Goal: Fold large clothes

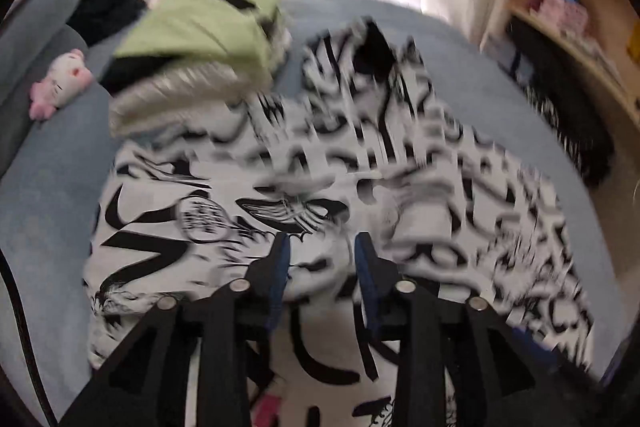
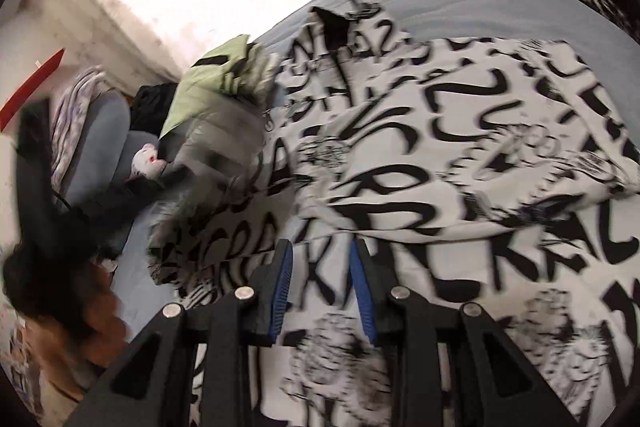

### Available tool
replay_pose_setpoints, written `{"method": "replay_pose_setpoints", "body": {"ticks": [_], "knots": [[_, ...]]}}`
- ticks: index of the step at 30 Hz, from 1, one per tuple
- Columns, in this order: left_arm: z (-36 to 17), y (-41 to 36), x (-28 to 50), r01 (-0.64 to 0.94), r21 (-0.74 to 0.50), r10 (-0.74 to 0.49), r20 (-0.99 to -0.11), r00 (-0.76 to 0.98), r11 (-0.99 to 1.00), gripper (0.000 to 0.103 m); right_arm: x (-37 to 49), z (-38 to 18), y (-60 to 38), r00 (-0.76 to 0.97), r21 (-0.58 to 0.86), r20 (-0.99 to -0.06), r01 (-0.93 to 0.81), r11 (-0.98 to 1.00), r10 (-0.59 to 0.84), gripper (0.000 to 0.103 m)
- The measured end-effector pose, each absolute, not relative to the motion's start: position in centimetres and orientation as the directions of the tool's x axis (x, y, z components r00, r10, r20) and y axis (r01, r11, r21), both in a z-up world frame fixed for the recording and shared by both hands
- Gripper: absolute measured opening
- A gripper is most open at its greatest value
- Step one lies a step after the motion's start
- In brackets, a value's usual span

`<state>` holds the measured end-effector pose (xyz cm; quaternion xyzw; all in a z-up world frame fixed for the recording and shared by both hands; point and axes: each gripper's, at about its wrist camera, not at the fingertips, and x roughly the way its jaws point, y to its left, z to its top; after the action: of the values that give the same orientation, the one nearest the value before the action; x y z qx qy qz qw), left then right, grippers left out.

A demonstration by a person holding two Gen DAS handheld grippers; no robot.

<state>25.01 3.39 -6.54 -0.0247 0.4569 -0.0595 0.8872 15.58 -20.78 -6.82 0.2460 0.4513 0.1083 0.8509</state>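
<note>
A: Left wrist view first?
B: My left gripper (image 1: 322, 247) hangs with jaws apart, gripping nothing, above the white black-lettered garment (image 1: 224, 211) spread mid-bed on the pale blue bedspread (image 1: 44, 187). Blur hides its hem.
A: Right wrist view?
B: My right gripper (image 2: 322, 255) also gapes empty over it. I judge folding barely begun; next, pinch an edge. Folded green-and-grey stack (image 2: 208, 95) sits at the far left.

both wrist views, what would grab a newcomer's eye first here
The big white garment with bold black lettering dominates, spread across the blue bed right under both open grippers, left and right. Next comes the stack of folded clothes with a light green piece on top, at the garment's far left corner, and the small pink and white plush toy left of that stack.
</note>
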Motion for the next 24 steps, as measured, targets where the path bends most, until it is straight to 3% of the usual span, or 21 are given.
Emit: {"method": "replay_pose_setpoints", "body": {"ticks": [4,6,8,12,24], "knots": [[-8.4,3.2,23.6,0.091,-0.108,-0.14,-0.819,0.557,0.99,0.058,15.1,-7.5,-22.1,0.567,0.528,-0.716,0.06,0.847,0.407,0.03],[-8.1,4.1,22.7,0.08,-0.099,-0.127,-0.808,0.576,0.992,0.061,15.1,-7.8,-22.5,0.566,0.542,-0.712,0.066,0.838,0.416,0.03],[-7.6,4.8,22.2,0.069,-0.095,-0.118,-0.801,0.587,0.993,0.062,15.1,-8.1,-22.4,0.561,0.554,-0.708,0.065,0.83,0.428,0.032],[-6.9,6.7,21.6,0.033,-0.114,-0.111,-0.795,0.596,0.993,0.063,15.5,-8.1,-21.7,0.549,0.569,-0.7,0.043,0.821,0.457,0.048],[-6.7,10.9,21.1,-0.048,-0.166,-0.101,-0.777,0.621,0.985,0.064,24.2,-9.1,-18.2,0.451,0.578,-0.724,-0.014,0.816,0.521,0.049]]}}
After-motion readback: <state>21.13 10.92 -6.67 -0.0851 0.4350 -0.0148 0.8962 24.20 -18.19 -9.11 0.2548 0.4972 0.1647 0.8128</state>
